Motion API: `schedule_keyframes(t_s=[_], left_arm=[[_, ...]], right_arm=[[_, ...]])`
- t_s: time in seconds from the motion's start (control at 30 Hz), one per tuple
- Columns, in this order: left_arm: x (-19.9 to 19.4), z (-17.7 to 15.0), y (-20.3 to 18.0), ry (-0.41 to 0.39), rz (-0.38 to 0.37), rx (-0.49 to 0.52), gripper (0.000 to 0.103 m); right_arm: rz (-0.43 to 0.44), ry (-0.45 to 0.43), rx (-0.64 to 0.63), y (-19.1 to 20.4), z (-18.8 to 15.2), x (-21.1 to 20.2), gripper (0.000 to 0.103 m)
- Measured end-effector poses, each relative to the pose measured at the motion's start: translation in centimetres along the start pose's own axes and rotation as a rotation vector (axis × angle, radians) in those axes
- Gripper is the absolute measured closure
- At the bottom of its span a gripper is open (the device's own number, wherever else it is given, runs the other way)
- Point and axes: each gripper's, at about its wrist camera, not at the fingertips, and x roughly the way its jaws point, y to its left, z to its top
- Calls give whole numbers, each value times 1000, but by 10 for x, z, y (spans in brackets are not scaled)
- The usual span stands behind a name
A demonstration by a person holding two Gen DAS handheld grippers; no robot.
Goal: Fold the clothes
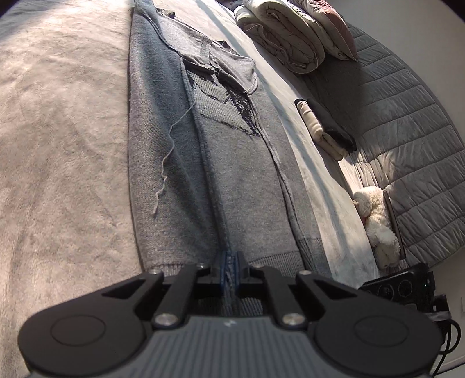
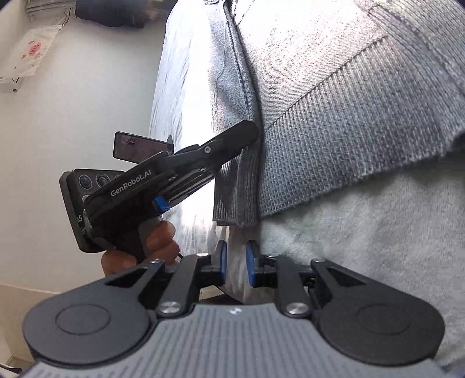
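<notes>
A grey knit sweater [image 1: 232, 180] lies stretched lengthwise on the fleece blanket [image 1: 64, 139], one sleeve folded across its far end and a loose thread trailing on its left side. My left gripper [image 1: 231, 270] is shut on the ribbed hem at the near end. In the right wrist view that left gripper [image 2: 247, 130], held by a hand [image 2: 157, 241], bites the sweater [image 2: 334, 116] at its hem edge. My right gripper [image 2: 236, 261] is open by a narrow gap just short of the hem corner [image 2: 237, 203], with only blanket [image 2: 363, 232] showing between its blue pads.
Right of the sweater, a stack of folded clothes [image 1: 325, 128], a rolled duvet [image 1: 279, 35], a pink pillow [image 1: 328, 26] and a white plush toy [image 1: 375, 221] rest against a quilted grey cover [image 1: 412, 116]. A black device with lenses [image 1: 398, 286] sits at the lower right.
</notes>
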Motion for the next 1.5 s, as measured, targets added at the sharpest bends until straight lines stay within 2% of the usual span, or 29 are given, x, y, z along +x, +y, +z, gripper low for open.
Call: schedule_keyframes(t_s=[0.07,0.13,0.17,0.23,0.37,0.5,0.6,0.7,0.73,0.77,0.83,0.9,1.03,1.1,1.17,1.3,1.5], left_arm=[[-3,0,3,26,-58,-12,89],[-10,-1,4,23,-117,-24,88],[-15,-1,3,4,-123,-20,88],[-23,0,2,-37,-109,-5,88],[-35,6,7,-96,-63,-3,88],[-31,8,12,-99,-14,-13,88],[-26,8,14,-86,14,-10,88],[-22,7,12,-80,25,9,88],[-21,7,11,-77,23,16,88],[-21,7,10,-73,22,24,88],[-18,7,7,-64,27,41,88],[-14,6,4,-51,46,61,88],[-13,4,-2,-39,43,89,88],[-14,3,-5,-36,37,104,88],[-17,1,-7,-43,32,115,88],[-32,-5,-5,-81,24,119,88],[-64,-11,13,-144,60,64,87]], right_arm=[[-19,-17,-24,2,2,-10,66],[-38,-42,-51,5,5,-20,62],[-48,-54,-64,7,7,-26,62],[-64,-83,-84,9,11,-35,62],[-35,-160,-63,8,13,-40,62],[-18,-173,-66,11,14,-31,62],[-72,-164,-100,23,16,-7,62],[-125,-176,-144,26,14,3,74],[-134,-177,-155,27,13,3,88],[-141,-174,-166,29,12,2,92],[-158,-171,-188,32,10,-2,91],[-176,-184,-202,36,9,-11,84],[-200,-213,-219,43,12,-25,84],[-222,-240,-237,48,14,-33,80],[-253,-279,-266,53,15,-42,59],[-289,-346,-290,50,18,-65,57],[-331,-448,-234,23,24,-109,58]])
